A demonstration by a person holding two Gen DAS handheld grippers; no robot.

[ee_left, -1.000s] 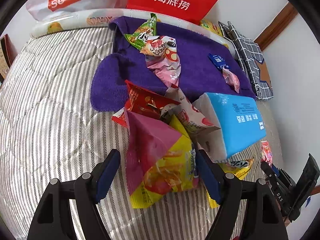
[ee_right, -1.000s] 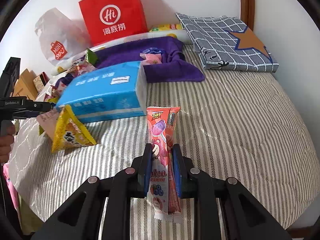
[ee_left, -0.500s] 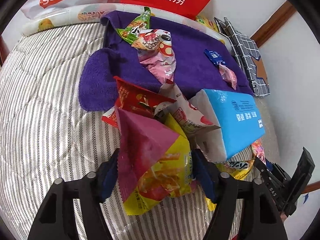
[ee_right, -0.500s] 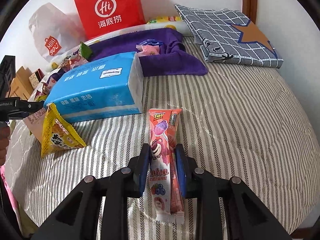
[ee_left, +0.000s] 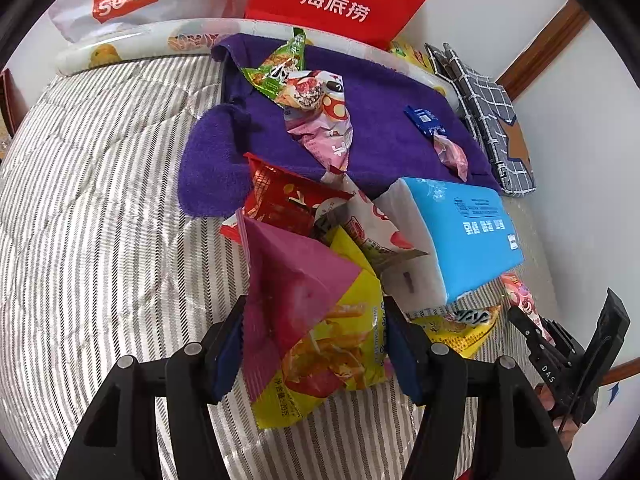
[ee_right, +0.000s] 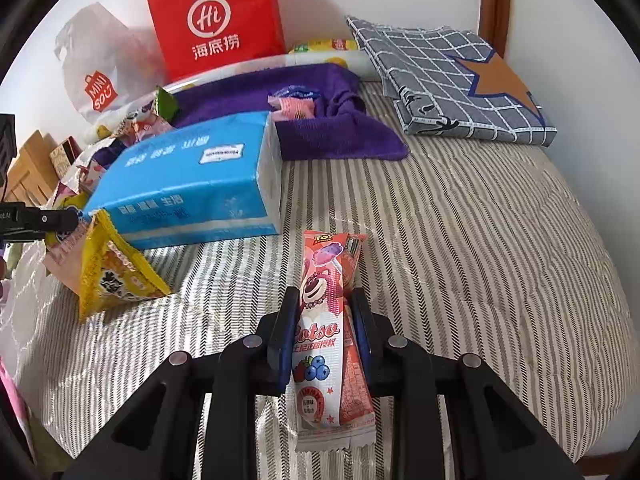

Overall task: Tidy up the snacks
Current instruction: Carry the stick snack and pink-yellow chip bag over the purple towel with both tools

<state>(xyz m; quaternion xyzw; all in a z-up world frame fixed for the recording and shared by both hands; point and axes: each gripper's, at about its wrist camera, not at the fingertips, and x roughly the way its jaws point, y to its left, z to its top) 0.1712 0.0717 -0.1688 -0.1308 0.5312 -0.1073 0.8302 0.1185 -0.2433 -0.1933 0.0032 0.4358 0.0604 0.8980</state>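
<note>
We see a striped bed (ee_right: 480, 240) carrying everything. Against the wall at its head stand a red paper bag (ee_right: 218, 20) and a white plastic bag (ee_right: 96, 68); we cannot tell what either holds. A purple towel (ee_left: 384, 128) lies near the head with a few snack packets on it, among them a pink packet (ee_left: 332, 136) and a green one (ee_left: 276, 68). Beside it lies a folded grey checked cloth (ee_right: 452, 84). A blue tissue pack (ee_right: 192, 184) sits mid-bed, with a small yellow snack bag (ee_right: 112, 276) leaning at its corner and a red packet (ee_left: 288, 196) just behind the pile.

Our left gripper (ee_left: 312, 336) has just been closing its fingers on the magenta-and-yellow chip bag (ee_left: 316, 312), which stands between them; both pads meet the bag's sides. Our right gripper (ee_right: 324, 328) has its fingers nearly together, clamped on the two slim pink Lotso snack sticks (ee_right: 320, 320), which lie lengthwise on the bed in front of the tissue pack.
</note>
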